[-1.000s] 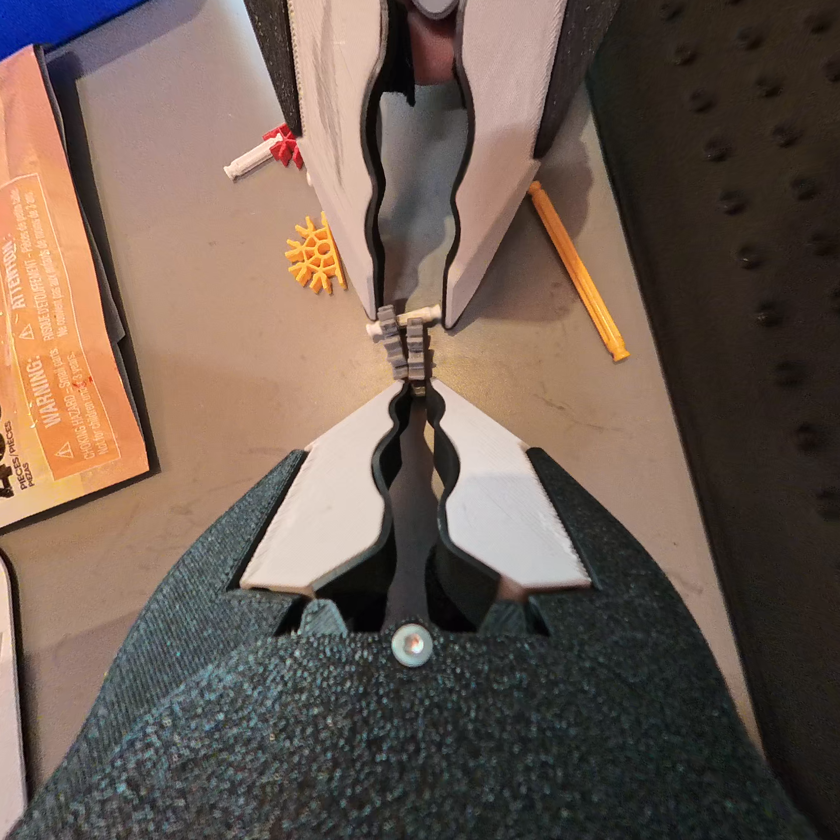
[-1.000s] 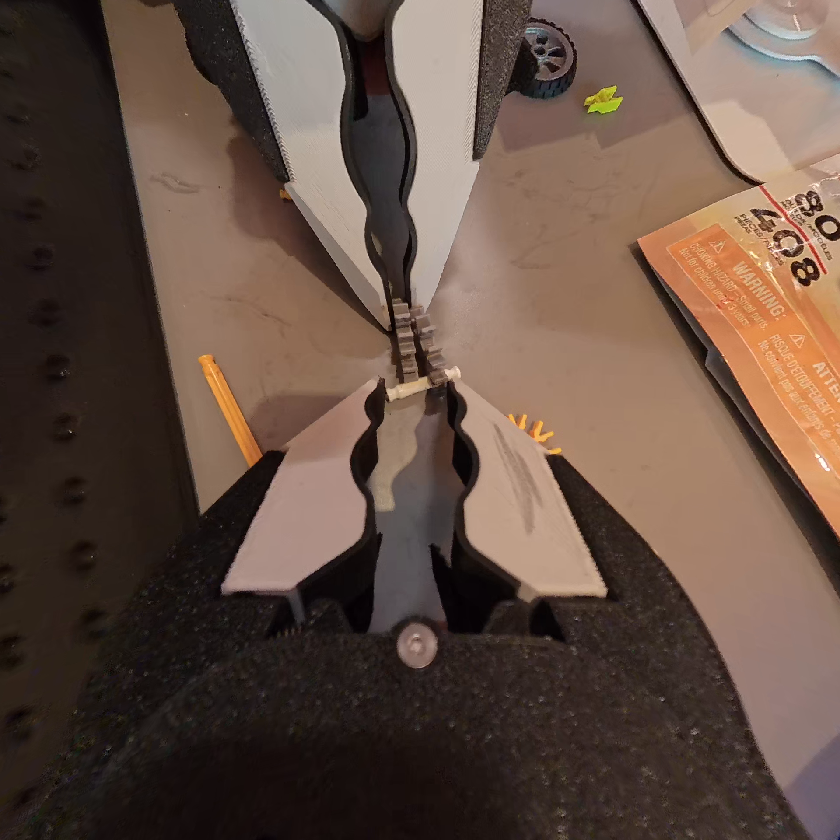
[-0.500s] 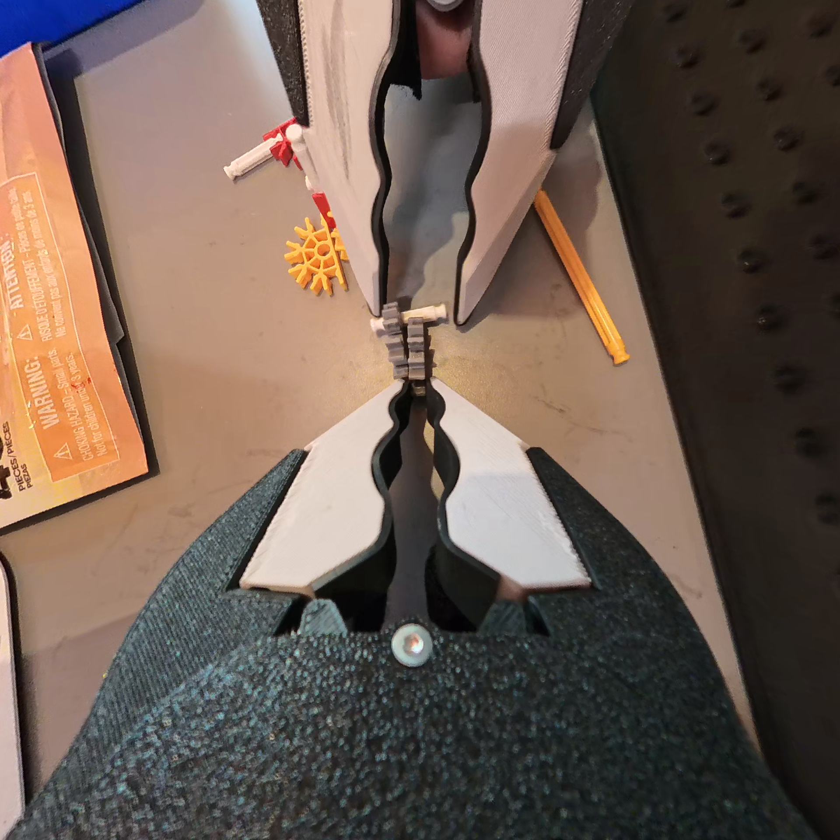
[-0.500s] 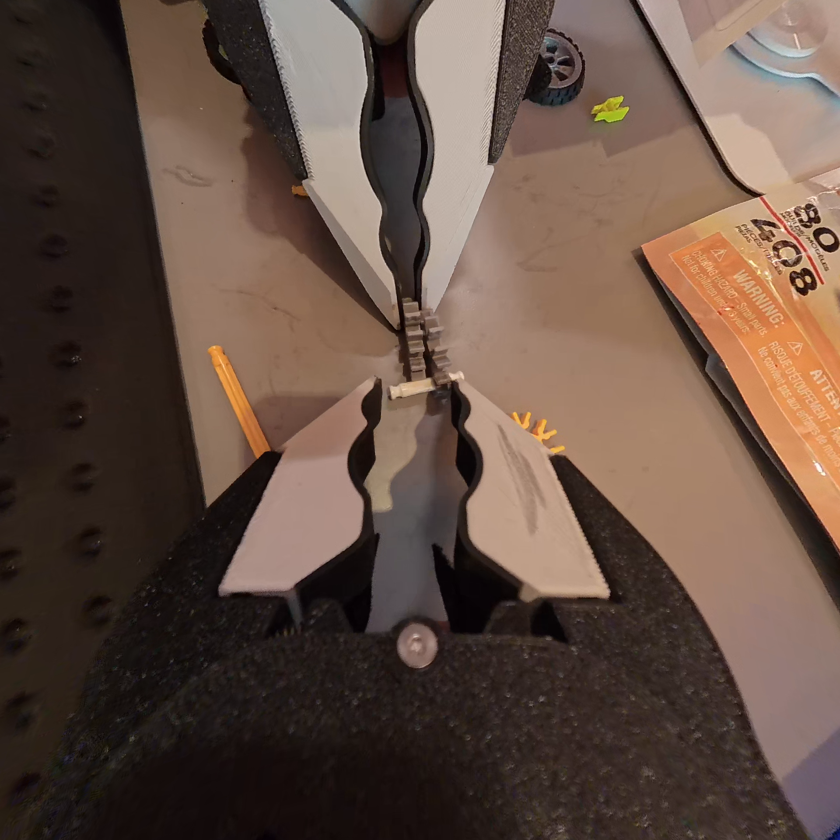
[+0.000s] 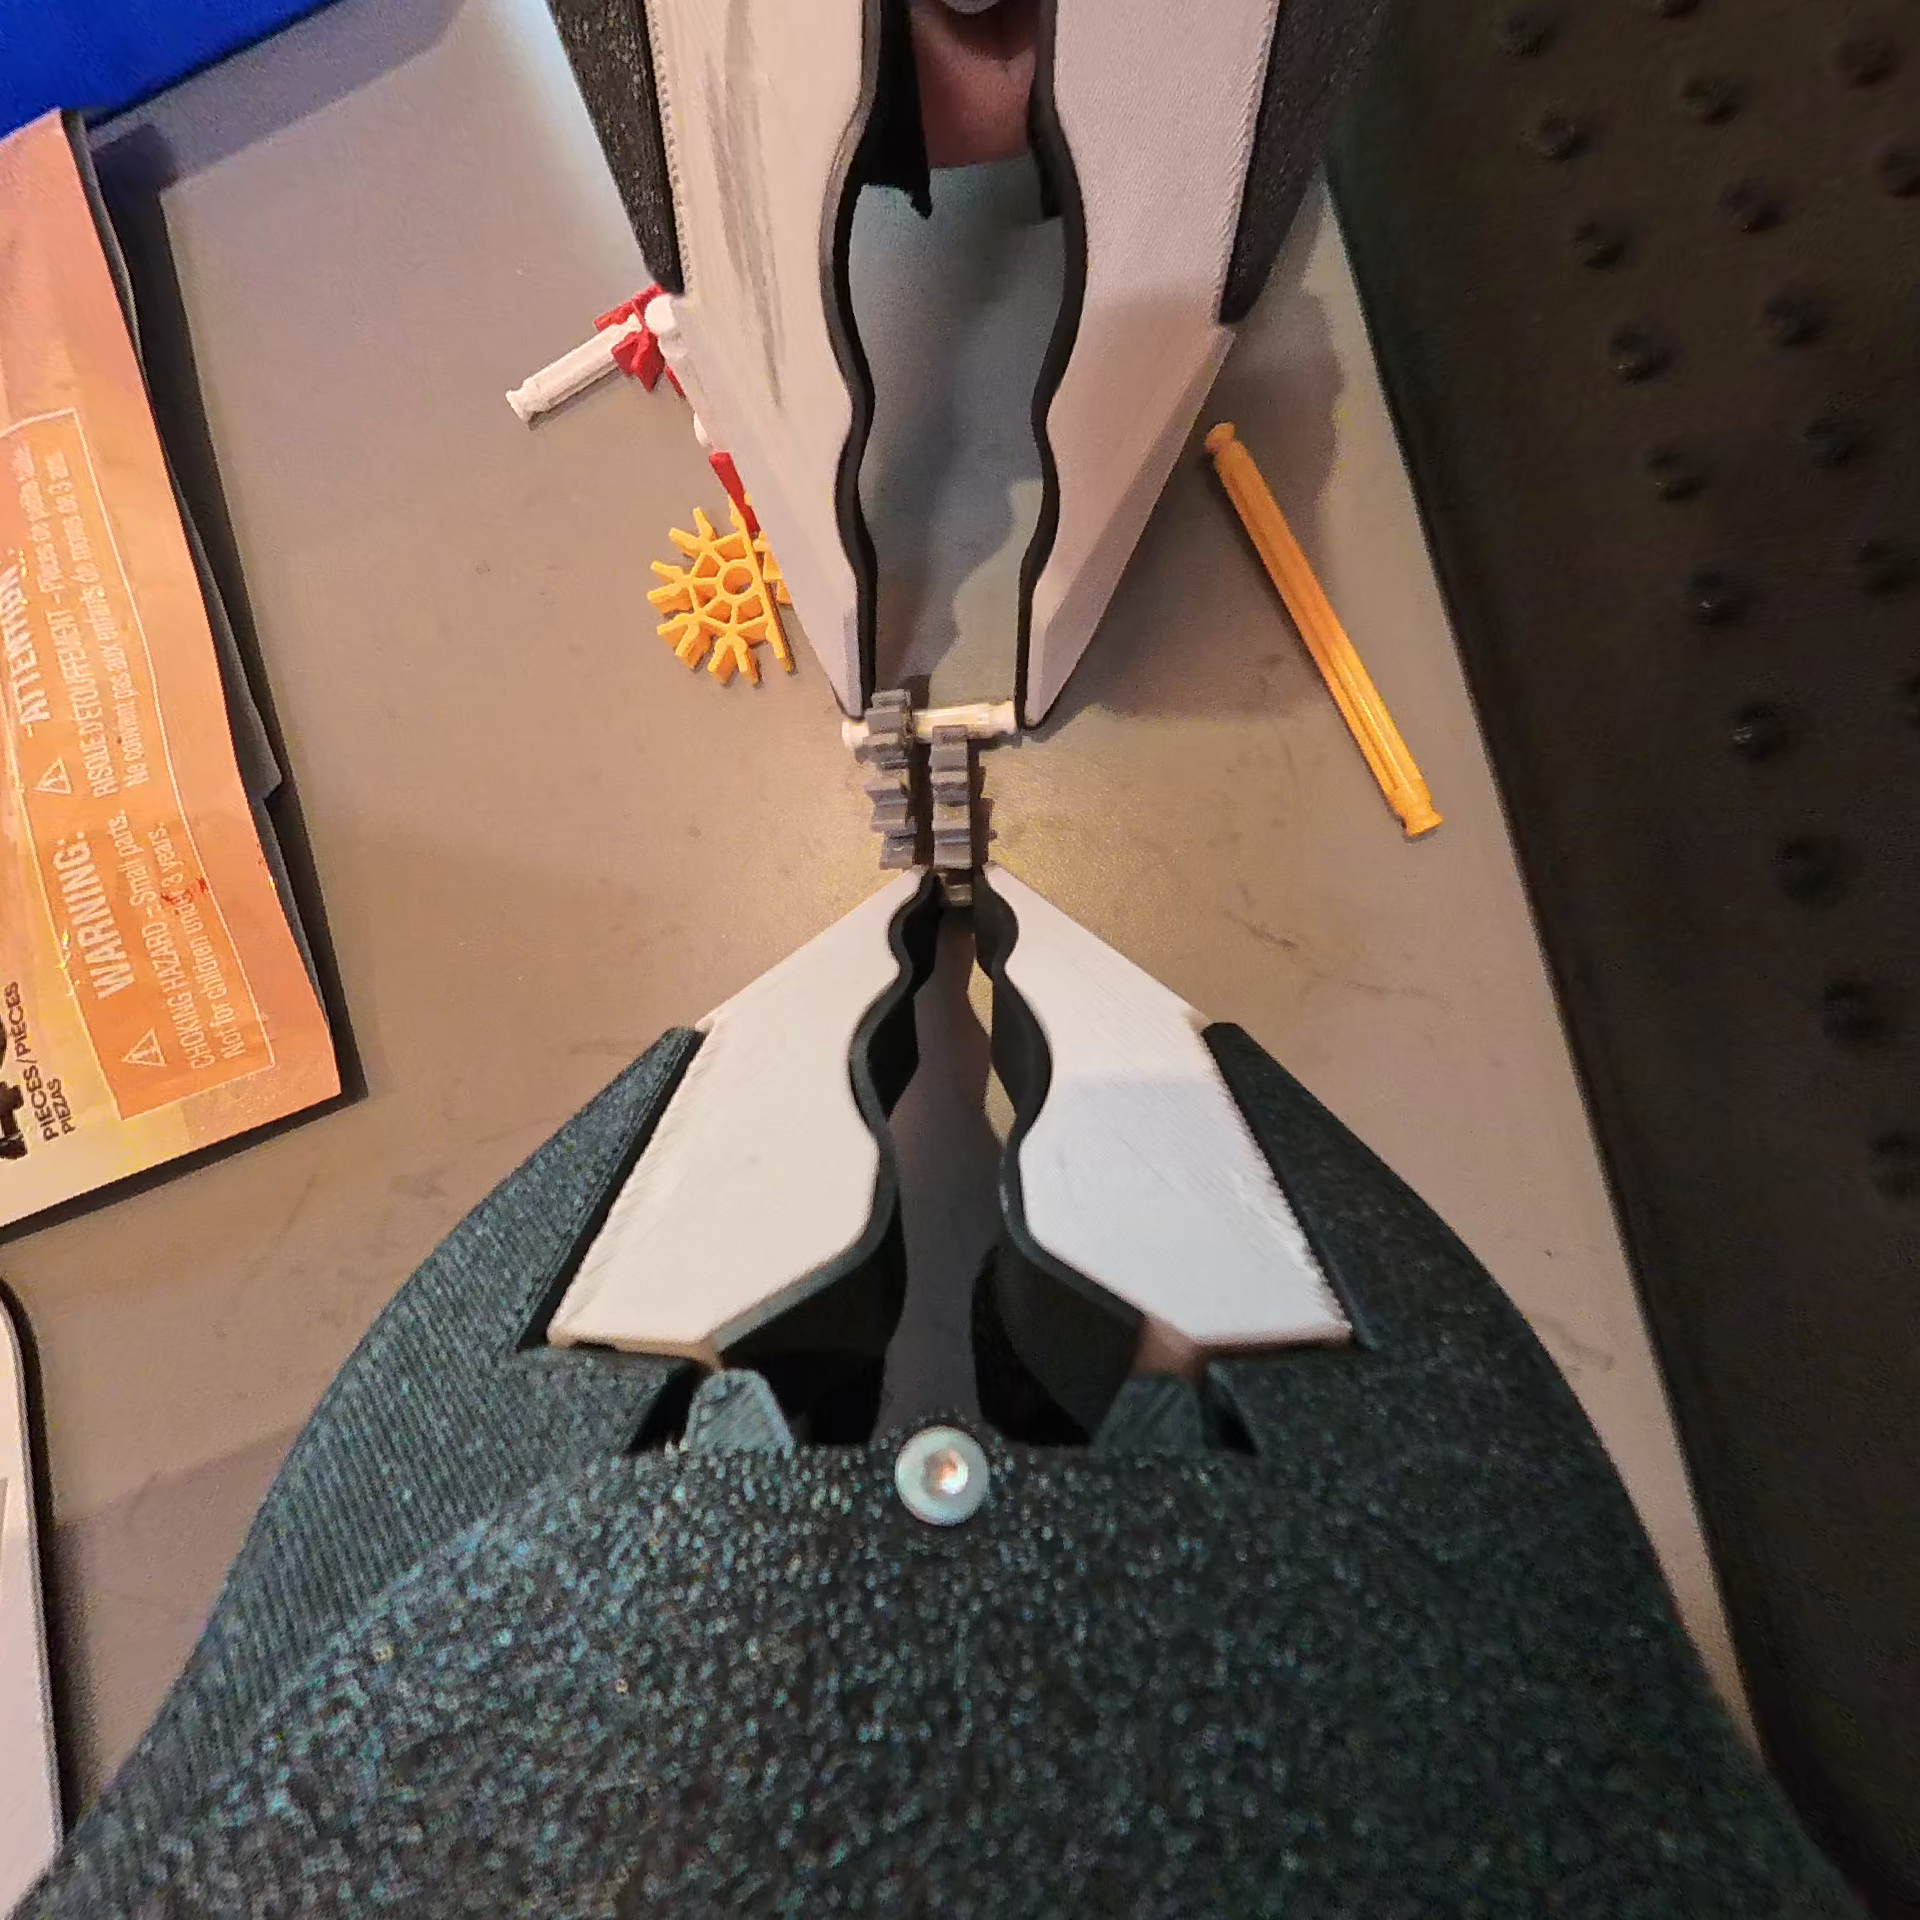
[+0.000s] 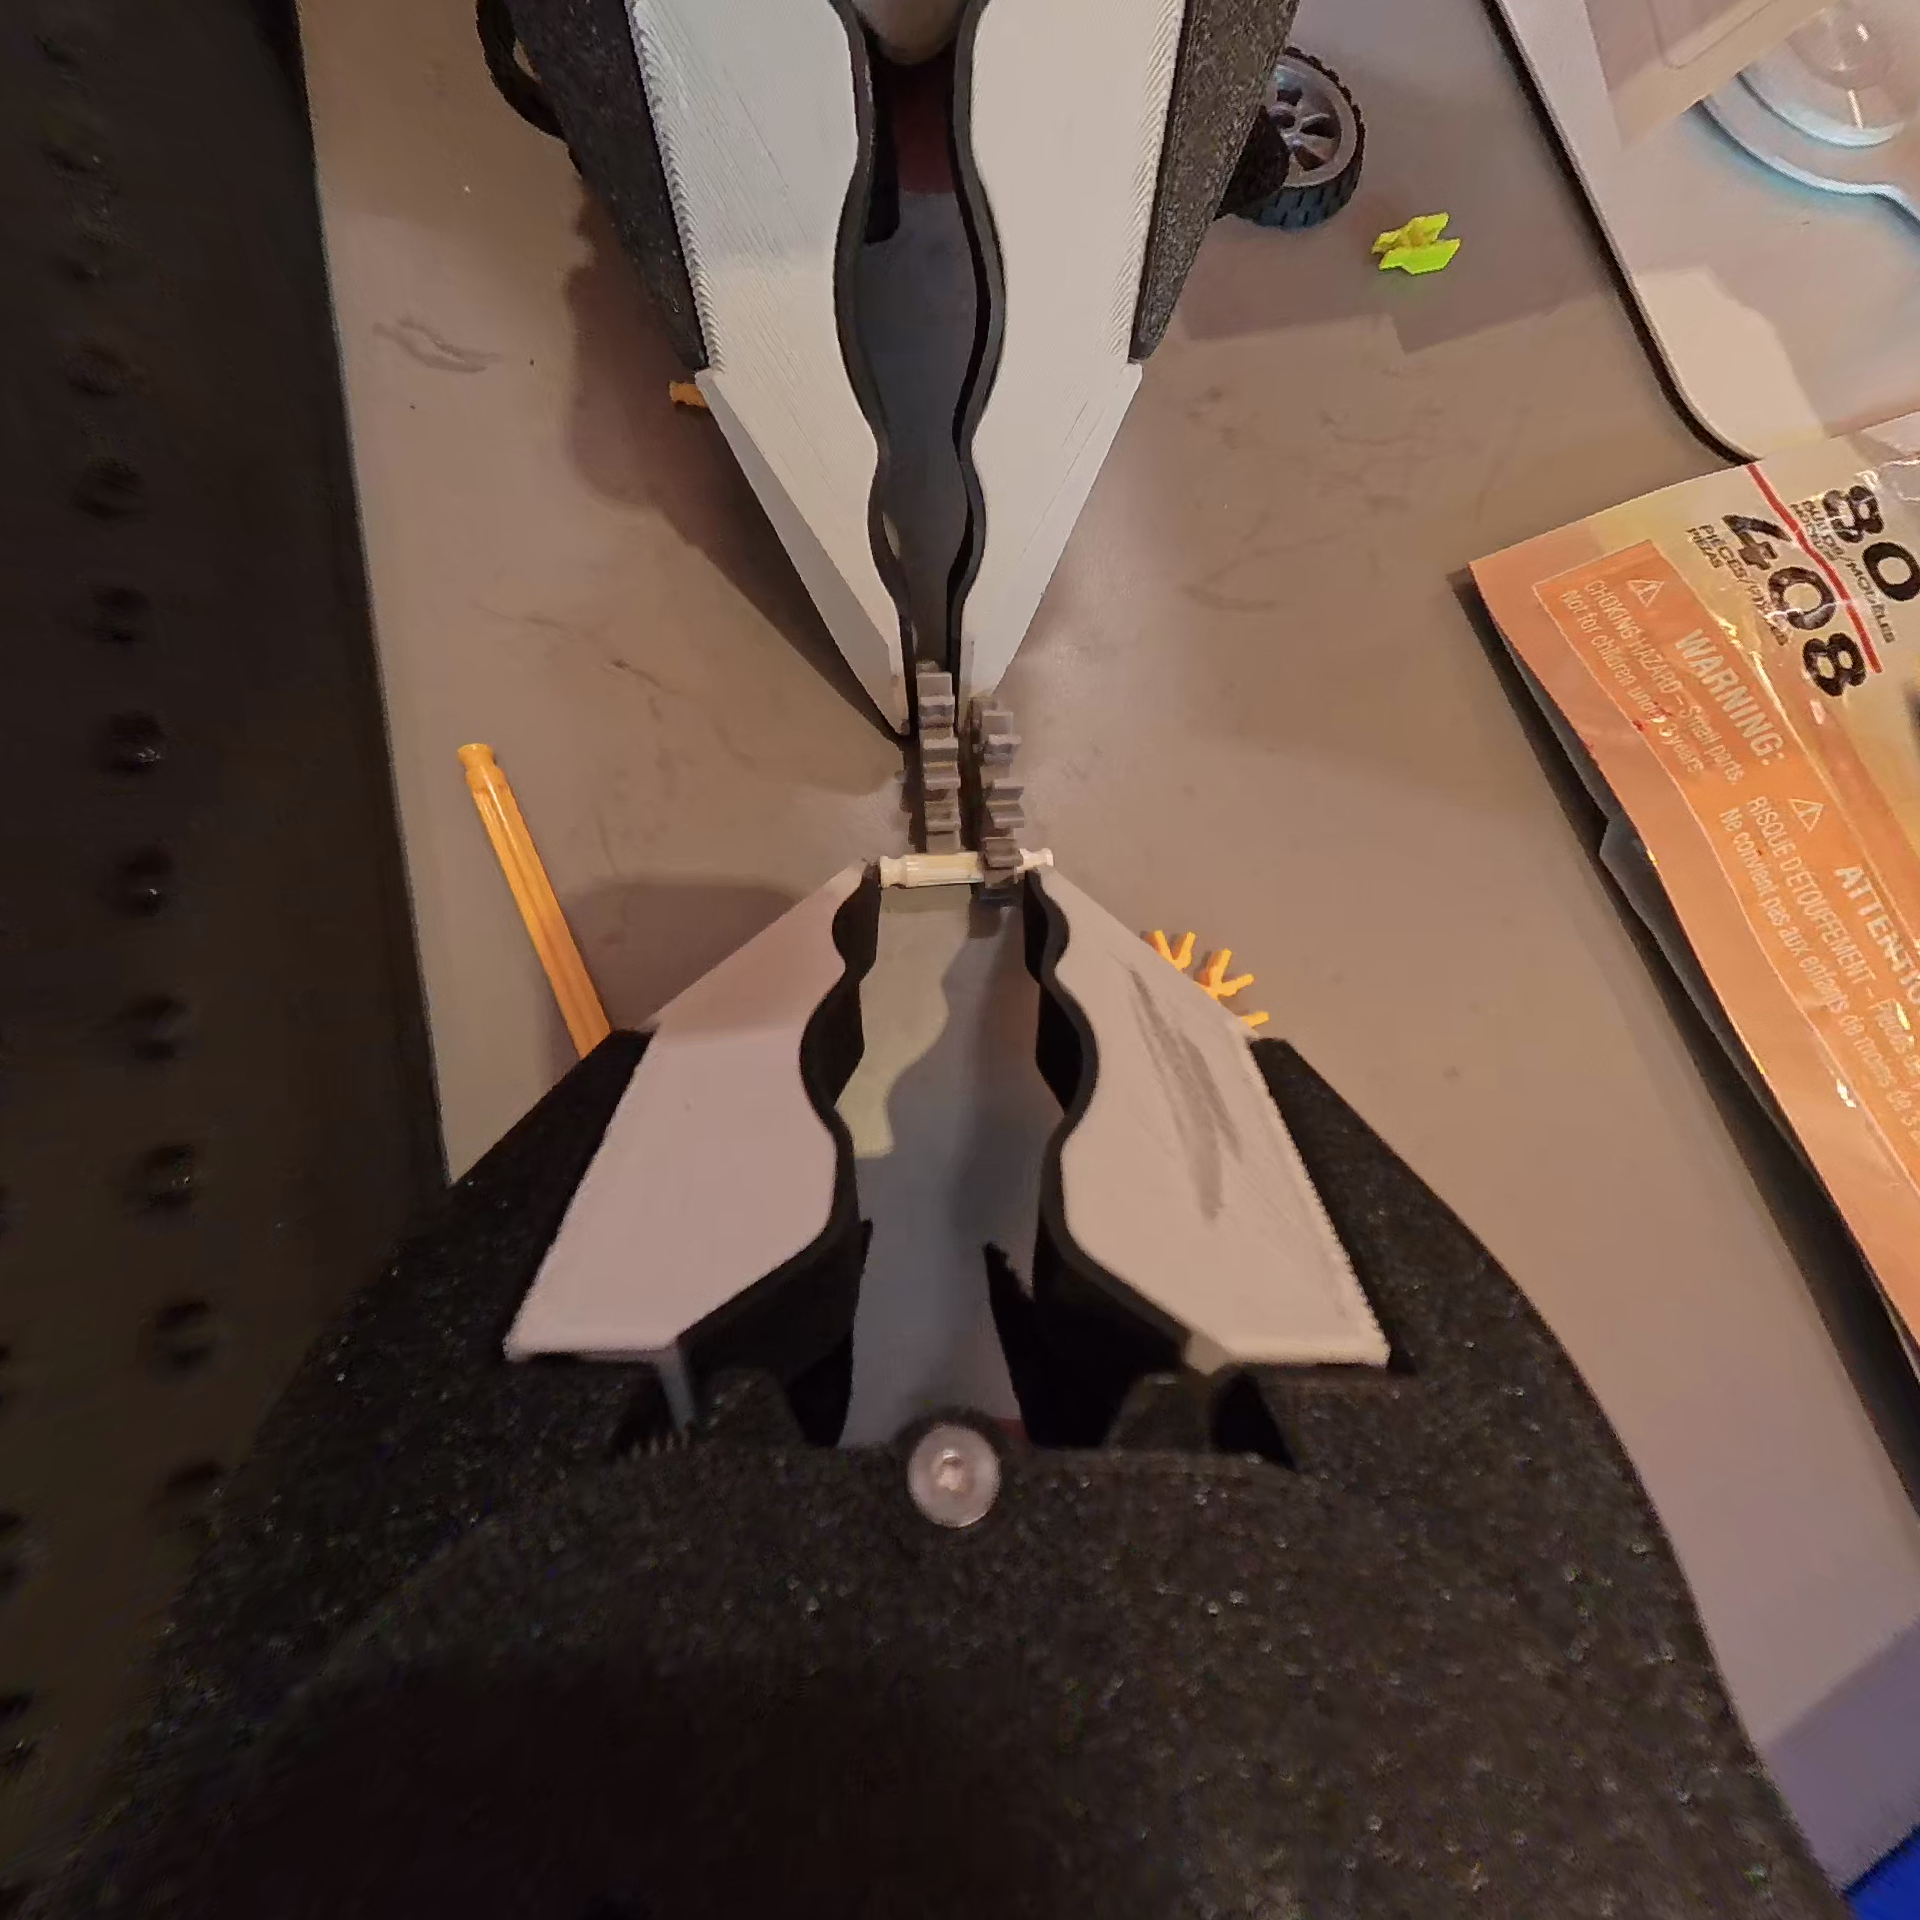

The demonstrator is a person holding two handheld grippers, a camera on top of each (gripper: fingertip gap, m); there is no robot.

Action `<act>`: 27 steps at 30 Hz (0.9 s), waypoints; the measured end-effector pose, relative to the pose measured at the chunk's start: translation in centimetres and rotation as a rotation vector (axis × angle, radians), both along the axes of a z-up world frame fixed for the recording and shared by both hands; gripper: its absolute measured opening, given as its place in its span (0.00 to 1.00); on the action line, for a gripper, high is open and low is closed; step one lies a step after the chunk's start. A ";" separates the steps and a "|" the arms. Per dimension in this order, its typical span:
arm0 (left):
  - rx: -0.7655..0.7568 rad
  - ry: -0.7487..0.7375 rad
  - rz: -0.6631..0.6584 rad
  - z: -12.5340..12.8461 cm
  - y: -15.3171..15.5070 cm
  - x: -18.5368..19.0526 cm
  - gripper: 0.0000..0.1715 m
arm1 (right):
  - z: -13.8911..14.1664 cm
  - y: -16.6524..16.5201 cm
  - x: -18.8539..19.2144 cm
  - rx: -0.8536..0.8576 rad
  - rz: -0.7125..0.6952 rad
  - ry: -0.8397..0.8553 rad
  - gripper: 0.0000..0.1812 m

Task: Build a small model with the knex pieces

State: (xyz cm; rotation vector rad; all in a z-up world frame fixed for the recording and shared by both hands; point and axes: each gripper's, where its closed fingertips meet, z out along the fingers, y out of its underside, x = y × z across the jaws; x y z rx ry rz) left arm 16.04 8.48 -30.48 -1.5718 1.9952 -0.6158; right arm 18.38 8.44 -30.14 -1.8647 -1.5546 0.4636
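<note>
A grey desk (image 5: 436,790) carries everything, with a dark studded mat (image 5: 1683,727) along one edge and an orange printed bag (image 5: 114,748) on the other side. Facing each other tip to tip over the desk, the left tool (image 5: 951,885) is pinched nearly closed on the edge of a grey gear (image 5: 954,800), while the right tool (image 6: 951,881) stands partly open, its fingertips at the two ends of a short white rod (image 6: 930,869). That rod runs crosswise through a second grey gear (image 5: 888,779), which sits side by side with the first, teeth upright. Nearby lie a long orange rod (image 5: 1325,634), a small black toy wheel (image 6: 1299,156), a yellow snowflake connector (image 5: 727,597), a red-and-white connector piece (image 5: 603,358) and a tiny lime-green piece (image 6: 1415,244).
</note>
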 end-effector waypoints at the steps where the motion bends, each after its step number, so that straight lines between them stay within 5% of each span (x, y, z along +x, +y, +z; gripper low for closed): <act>1: -0.002 -0.001 0.000 0.0 0.0 0.0 0.03 | 0.0 0.0 0.0 0.000 0.001 0.001 0.15; 27: -0.042 -0.042 0.034 0.0 -0.2 0.3 0.02 | 0.0 -0.1 -0.3 0.040 0.022 0.043 0.14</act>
